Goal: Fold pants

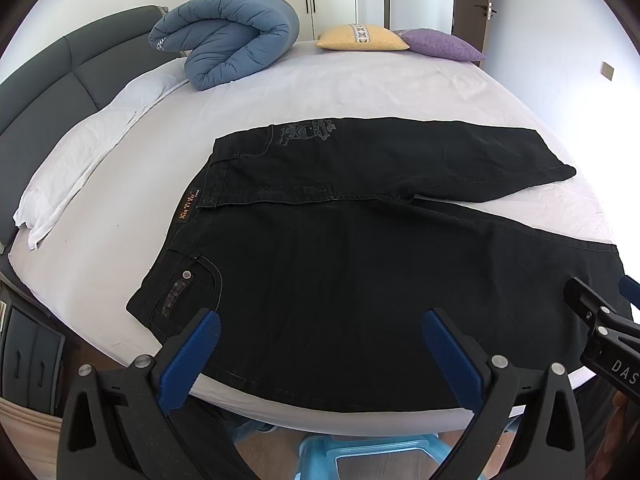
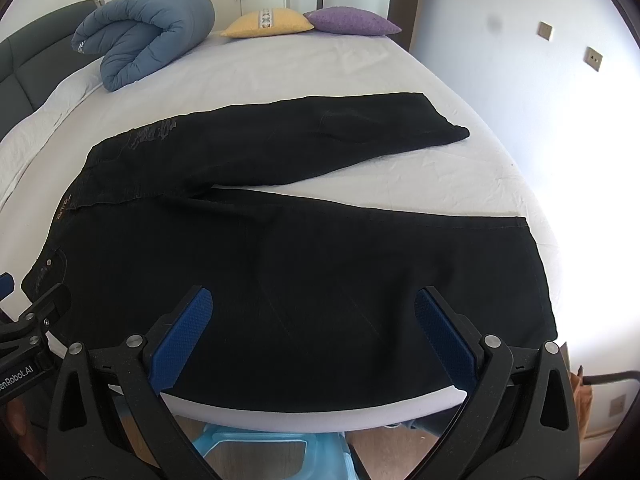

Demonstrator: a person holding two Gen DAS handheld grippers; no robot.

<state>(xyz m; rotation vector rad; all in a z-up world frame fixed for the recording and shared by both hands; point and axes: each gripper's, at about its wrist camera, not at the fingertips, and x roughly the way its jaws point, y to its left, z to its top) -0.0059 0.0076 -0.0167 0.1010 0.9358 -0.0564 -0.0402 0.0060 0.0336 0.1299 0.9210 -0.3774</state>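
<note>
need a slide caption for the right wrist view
Open right gripper poised over black pants spread legs apart on a white bed, with the left gripper at frame edge.

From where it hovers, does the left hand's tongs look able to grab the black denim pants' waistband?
Probably yes: the left tongs gape open above the black denim pants, nothing lying between them and the waistband.

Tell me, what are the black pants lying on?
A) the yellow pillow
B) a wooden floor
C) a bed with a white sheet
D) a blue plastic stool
C: the black pants lie spread flat on the bed with its white sheet, legs apart, while both open grippers, left gripper and right gripper, hover over the near edge.
</note>
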